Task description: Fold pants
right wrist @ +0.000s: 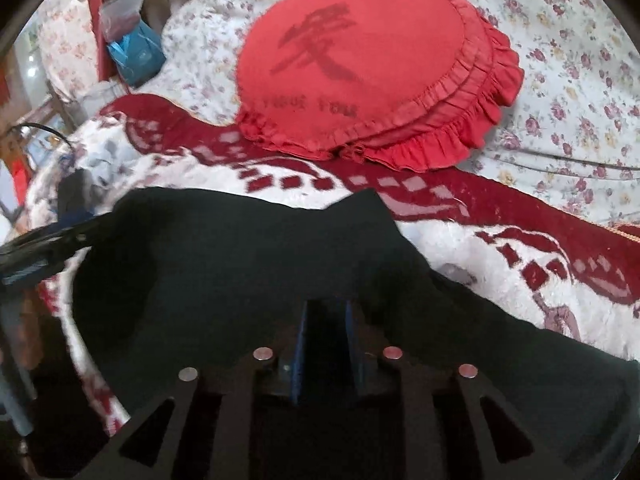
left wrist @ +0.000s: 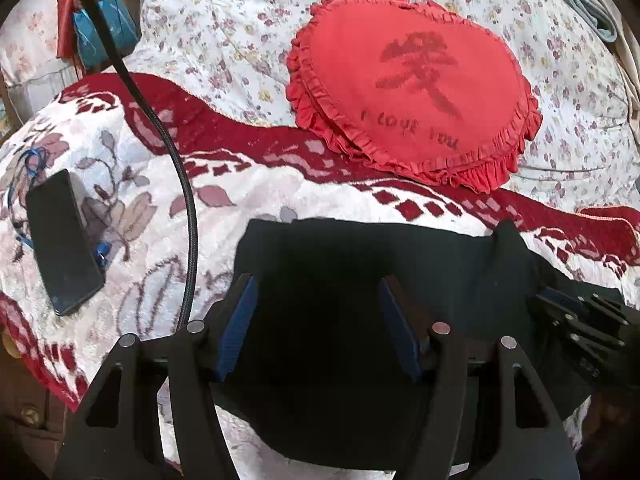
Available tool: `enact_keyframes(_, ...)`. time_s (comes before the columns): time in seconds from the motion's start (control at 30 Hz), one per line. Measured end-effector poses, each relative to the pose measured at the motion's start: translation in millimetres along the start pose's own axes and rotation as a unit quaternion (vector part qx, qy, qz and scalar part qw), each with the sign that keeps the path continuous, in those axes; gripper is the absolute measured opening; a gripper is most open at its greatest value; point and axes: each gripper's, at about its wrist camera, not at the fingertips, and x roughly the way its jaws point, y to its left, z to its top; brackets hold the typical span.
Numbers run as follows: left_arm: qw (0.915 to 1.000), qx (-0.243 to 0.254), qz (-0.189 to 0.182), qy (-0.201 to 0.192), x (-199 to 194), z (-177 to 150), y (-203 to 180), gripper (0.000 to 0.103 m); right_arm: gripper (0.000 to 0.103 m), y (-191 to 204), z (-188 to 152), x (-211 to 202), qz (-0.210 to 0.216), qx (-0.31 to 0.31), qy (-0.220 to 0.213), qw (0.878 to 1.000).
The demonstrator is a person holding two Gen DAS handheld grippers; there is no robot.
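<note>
The black pants (left wrist: 340, 264) are spread on the bed's blanket (left wrist: 248, 184), near the red cushion (left wrist: 412, 88). The left claw (left wrist: 316, 320) is held released above them; the right claw (right wrist: 326, 344) is parted narrowly, gripping nothing visible. A loose fold may be dragged askew if fabric is snagged.

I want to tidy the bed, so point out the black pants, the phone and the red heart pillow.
black pants (right wrist: 224, 248): right wrist view, the flat middle of the cloth.
phone (left wrist: 62, 242): left wrist view, the centre of its dark screen.
red heart pillow (left wrist: 408, 80): left wrist view, the printed face.
</note>
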Motion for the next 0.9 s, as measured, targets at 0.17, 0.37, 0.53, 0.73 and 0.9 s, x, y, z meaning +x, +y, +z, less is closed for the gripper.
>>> enact_keyframes(0.17,0.9999,0.003,0.004,0.009,10,-2,-3,0.063,0.019,-9,3,16,-0.007,0.018,-0.004,1.000)
enact_keyframes(0.37,1.0000,0.002,-0.002,0.009,11,-3,-8,0.063,0.020,-8,8,6,-0.007,0.021,-0.010,1.000)
enact_keyframes(0.53,0.9992,0.004,-0.039,0.002,1,-4,-16,0.063,0.023,-9,3,-26,-0.036,0.016,-0.033,0.999)
enact_keyframes(0.73,0.9984,0.006,-0.055,-0.004,-11,-6,-34,0.063,0.043,-24,-10,-57,-0.057,0.038,-0.054,0.996)
enact_keyframes(0.9,0.9983,0.038,-0.044,-0.012,-22,-8,-55,0.063,0.043,-37,-25,-74,-0.083,0.045,-0.058,0.994)
